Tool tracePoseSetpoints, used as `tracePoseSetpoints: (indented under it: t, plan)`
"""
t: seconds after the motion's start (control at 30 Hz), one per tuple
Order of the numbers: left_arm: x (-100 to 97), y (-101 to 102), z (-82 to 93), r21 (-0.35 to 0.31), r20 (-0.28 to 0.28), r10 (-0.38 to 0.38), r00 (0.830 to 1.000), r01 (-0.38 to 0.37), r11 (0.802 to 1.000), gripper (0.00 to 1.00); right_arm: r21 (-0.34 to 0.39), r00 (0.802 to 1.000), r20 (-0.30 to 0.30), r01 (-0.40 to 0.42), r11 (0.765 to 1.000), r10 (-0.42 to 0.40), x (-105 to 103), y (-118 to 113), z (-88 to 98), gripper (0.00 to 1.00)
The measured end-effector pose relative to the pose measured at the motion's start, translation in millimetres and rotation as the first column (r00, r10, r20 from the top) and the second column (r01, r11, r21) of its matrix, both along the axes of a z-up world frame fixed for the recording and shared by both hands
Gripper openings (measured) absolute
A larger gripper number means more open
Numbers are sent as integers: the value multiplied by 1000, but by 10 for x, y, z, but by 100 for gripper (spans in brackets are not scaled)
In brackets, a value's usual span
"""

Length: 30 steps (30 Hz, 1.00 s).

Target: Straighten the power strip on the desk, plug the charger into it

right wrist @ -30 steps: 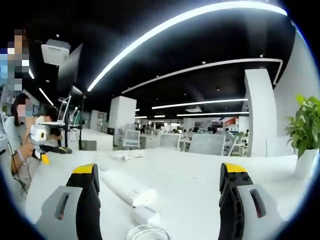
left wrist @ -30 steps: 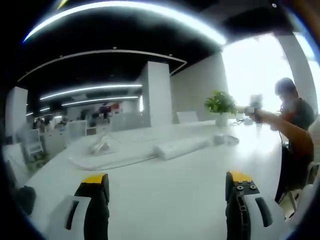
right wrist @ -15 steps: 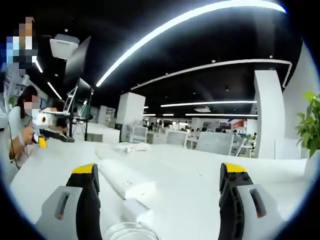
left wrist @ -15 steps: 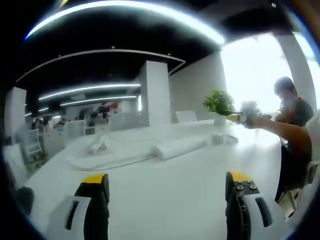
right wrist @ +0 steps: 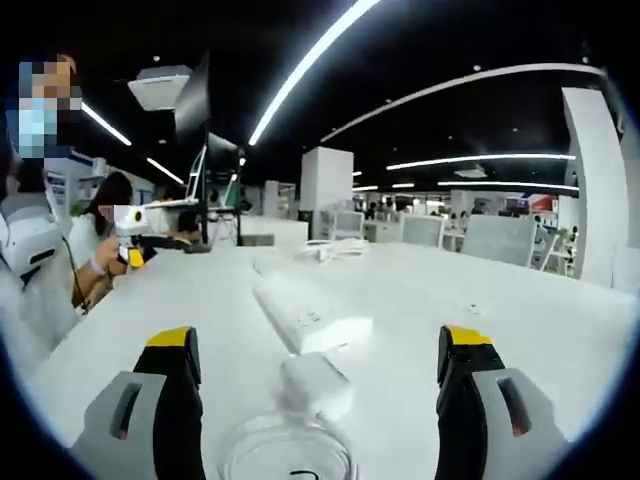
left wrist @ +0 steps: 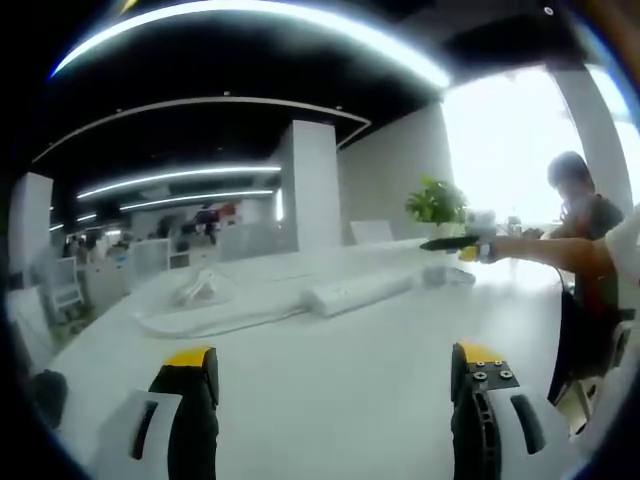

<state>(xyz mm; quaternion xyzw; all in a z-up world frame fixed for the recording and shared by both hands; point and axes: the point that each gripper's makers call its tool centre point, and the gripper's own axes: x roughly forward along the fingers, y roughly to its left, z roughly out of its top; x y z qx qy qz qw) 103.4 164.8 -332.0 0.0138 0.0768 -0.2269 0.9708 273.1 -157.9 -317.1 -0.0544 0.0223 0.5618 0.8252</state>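
Power strip (right wrist: 312, 318) lies on the desk (right wrist: 540, 330) ahead of the right gripper (right wrist: 315, 345), whose jaws stand wide and empty; charger (right wrist: 316, 384) sits between them. Left gripper (left wrist: 335, 362) is wide too. Grip the strip squarely before turning it.

We see a white desk (right wrist: 560, 320) w/ a white power strip (right wrist: 310, 318) centre frame and a white charger (right wrist: 318, 385) lower centre. Right gripper (right wrist: 320, 400) jaws: black w/ yellow tips, grey bodies; left gripper (left wrist: 335, 410) same colours. Green plant (left wrist: 437, 203) upper right, white pot. Ceiling black w/ white light strips.
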Motion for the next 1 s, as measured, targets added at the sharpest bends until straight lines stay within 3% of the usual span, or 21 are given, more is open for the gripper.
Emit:
tracePoseSetpoints:
  t: [0.27, 0.57, 1.0]
  plan:
    - [-3, -9, 18, 2, 6, -1, 1000, 1, 1000, 99, 34, 991, -20, -132, 991, 133, -88, 17, -30, 93]
    - [-3, -17, 3, 3, 2, -2, 1000, 2, 1000, 99, 17, 974, -61, -219, 976, 220, -123, 73, -96, 95]
    - [-17, 7, 12, 3, 1, 11, 1000, -11, 1000, 99, -15, 950, -71, -306, 952, 304, -183, 145, -172, 98]
